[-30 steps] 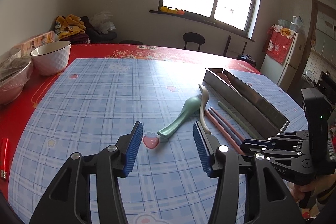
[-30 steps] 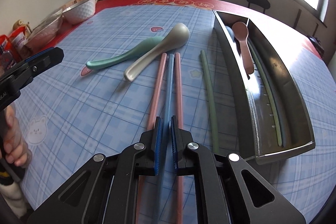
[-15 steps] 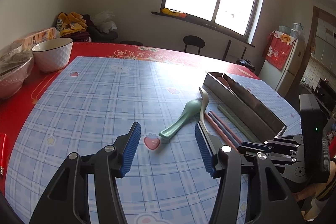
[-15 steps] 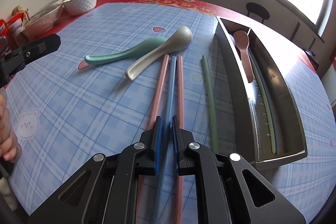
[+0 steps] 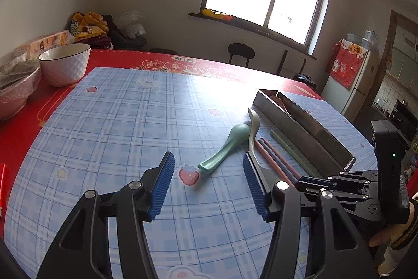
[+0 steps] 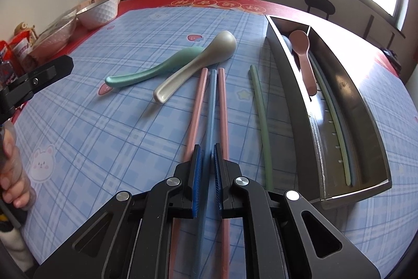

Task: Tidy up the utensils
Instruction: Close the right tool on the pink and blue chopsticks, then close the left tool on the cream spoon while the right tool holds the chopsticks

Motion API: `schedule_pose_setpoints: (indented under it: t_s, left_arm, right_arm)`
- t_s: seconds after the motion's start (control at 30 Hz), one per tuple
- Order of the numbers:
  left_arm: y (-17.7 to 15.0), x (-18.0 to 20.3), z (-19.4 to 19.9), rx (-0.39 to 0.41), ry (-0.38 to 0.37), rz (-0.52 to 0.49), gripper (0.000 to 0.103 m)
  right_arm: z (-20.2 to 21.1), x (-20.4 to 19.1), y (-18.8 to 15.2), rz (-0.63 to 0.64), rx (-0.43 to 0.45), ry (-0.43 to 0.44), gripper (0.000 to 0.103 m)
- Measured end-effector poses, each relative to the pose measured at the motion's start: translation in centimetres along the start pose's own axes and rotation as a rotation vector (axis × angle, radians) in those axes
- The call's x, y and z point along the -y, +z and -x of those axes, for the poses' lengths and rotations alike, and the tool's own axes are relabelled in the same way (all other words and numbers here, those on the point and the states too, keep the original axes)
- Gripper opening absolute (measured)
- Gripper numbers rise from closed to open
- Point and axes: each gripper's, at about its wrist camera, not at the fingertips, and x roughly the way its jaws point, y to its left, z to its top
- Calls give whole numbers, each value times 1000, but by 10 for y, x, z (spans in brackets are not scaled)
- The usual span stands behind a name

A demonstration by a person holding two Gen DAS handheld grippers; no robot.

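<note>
My right gripper (image 6: pixel 206 166) is shut on the near part of a blue chopstick (image 6: pixel 212 101), which lies on the checked mat between two pink chopsticks (image 6: pixel 197 106). A green chopstick (image 6: pixel 258 106) lies to their right, beside the long metal tray (image 6: pixel 287 85). The tray holds a pink spoon (image 6: pixel 303 51) and a pale green chopstick (image 6: pixel 334 127). A green spoon (image 5: pixel 230 143) and a cream spoon (image 5: pixel 254 124) lie crossed on the mat. My left gripper (image 5: pixel 208 157) hangs open over the mat just short of the green spoon's handle, with nothing between its fingers.
A white bowl (image 5: pixel 65 63) and a covered bowl (image 5: pixel 15 85) stand at the table's far left edge, with snack packets (image 6: pixel 15 49) nearby. A person's hand (image 6: pixel 10 184) holds the left gripper. A stool (image 5: pixel 241 54) and a fridge (image 5: pixel 355 85) stand beyond the table.
</note>
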Motion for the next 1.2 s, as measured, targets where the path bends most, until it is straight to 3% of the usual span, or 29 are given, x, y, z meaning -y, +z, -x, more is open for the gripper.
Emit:
schedule_pose_setpoints:
  t_s: [0.27,0.53,0.9,1.07,1.2]
  left_arm:
    - [0,-1,-2,-9,1,5,54]
    - [0,-3,-3,-13,5,15,54]
    - [-1,-1,-8,-38,0,16,53]
    - [0,8,-19,-101,-21,-28,29]
    - [6,27,-33,-167,-16,-102,21]
  right_arm:
    - [0,-9,0,37,9,-34,9]
    - [2,-1,-2,-3,18,17,6]
    - [25,18,-6,-82,151,97,6]
    - [34,29,-9,-133,198,138,6]
    - [37,34,-9,-160,226,166,6]
